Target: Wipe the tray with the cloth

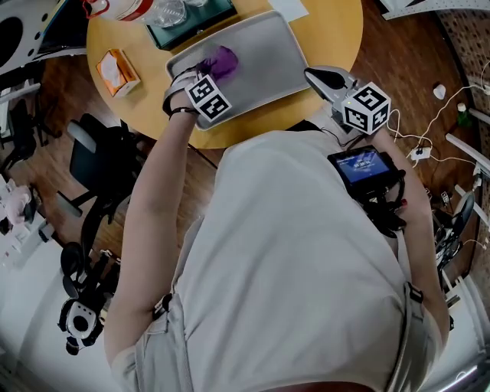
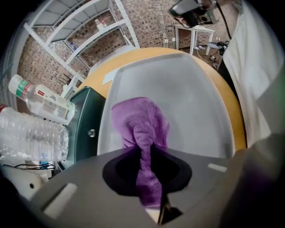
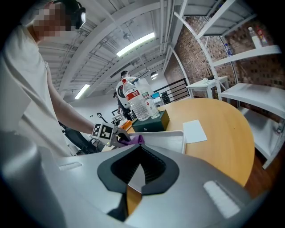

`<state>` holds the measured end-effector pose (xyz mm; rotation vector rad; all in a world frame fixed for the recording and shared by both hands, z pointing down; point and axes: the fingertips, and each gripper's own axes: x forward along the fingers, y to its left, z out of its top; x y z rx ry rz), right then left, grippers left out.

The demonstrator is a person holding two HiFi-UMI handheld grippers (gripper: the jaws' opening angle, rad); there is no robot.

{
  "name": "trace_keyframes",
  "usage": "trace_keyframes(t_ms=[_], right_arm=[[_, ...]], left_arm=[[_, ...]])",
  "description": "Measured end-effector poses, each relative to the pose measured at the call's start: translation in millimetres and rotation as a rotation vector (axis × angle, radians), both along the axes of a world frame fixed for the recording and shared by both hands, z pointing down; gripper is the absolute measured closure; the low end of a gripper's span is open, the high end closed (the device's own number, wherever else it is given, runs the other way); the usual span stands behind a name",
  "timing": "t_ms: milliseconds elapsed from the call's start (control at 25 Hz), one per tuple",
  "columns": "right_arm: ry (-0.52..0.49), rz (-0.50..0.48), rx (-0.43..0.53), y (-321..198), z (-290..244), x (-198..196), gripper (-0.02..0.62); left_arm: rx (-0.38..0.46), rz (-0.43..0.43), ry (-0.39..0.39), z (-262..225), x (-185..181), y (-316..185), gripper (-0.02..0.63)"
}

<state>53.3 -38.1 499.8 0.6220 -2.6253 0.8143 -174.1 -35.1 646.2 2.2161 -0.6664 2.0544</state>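
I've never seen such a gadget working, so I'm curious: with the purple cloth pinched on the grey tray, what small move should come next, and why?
Probably slide the left gripper, shut on the cloth, across the tray toward its bare stretch, cloth kept down. The cloth covers only a patch beside the green box; most of the tray lies uncovered.

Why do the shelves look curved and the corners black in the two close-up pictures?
Left gripper view: a wide-angle lens bows the shelves and darkens the corners, though the cloth is sharp. Right gripper view: same bowing, with a bright ceiling light glaring. Head view: dimmer, with little bending.
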Motion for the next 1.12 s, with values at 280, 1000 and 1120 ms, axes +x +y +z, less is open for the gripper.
trace_keyframes(t_ms=[280, 1000, 1120], right_arm=[[-0.02, -0.043, 0.022, 8, -6, -5, 0.594], [-0.022, -0.033, 0.016, 13, -1, 19, 0.594], [-0.022, -0.015, 0.013, 11, -1, 27, 0.594]], left_arm=[[-0.066, 0.034, 0.047, 2, 33, 86, 0.552], [-0.147, 0.062, 0.074, 6, 101, 88, 0.549], [-0.149, 0.074, 0.067, 6, 107, 86, 0.549]])
